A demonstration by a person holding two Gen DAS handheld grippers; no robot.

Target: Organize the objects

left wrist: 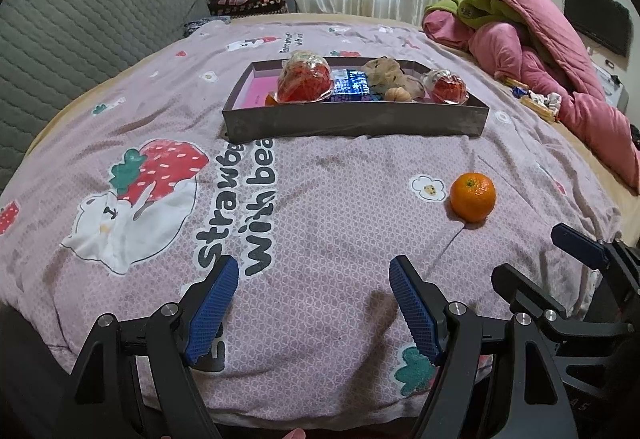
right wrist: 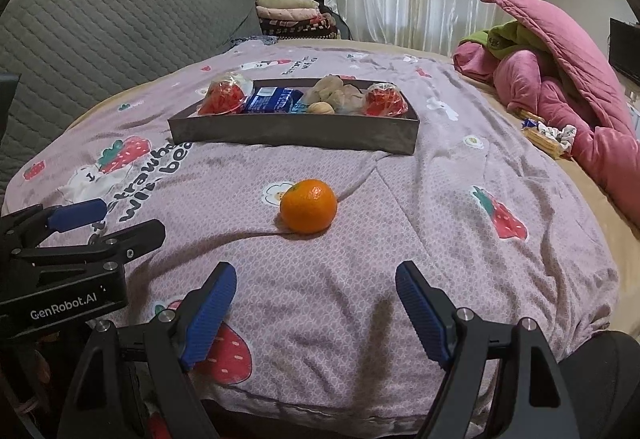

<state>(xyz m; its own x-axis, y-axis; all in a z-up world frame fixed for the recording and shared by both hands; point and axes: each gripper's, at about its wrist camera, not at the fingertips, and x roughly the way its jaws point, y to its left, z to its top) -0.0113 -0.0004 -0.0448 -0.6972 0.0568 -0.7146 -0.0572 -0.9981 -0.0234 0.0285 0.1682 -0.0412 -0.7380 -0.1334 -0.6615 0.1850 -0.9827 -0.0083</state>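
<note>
Orange alone on the quilt, both tools spread wide with nothing between their pads.

The round, dimpled orange (right wrist: 308, 205) lies on the pink printed quilt (right wrist: 420, 239), well short of the shallow grey box (right wrist: 294, 133). The right tool (right wrist: 316, 309) faces it squarely; the left tool (left wrist: 314, 303) sees it off to its right. Only the left view reveals the box's pink floor; crinkly red packets (left wrist: 306, 83), a blue wrapper (left wrist: 352, 83) and a walnut (left wrist: 397, 94) sit inside.

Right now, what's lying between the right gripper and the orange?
Nothing but bare pink blanket. The right wrist view shows the open right gripper facing the orange, with only printed fabric between them.
</note>
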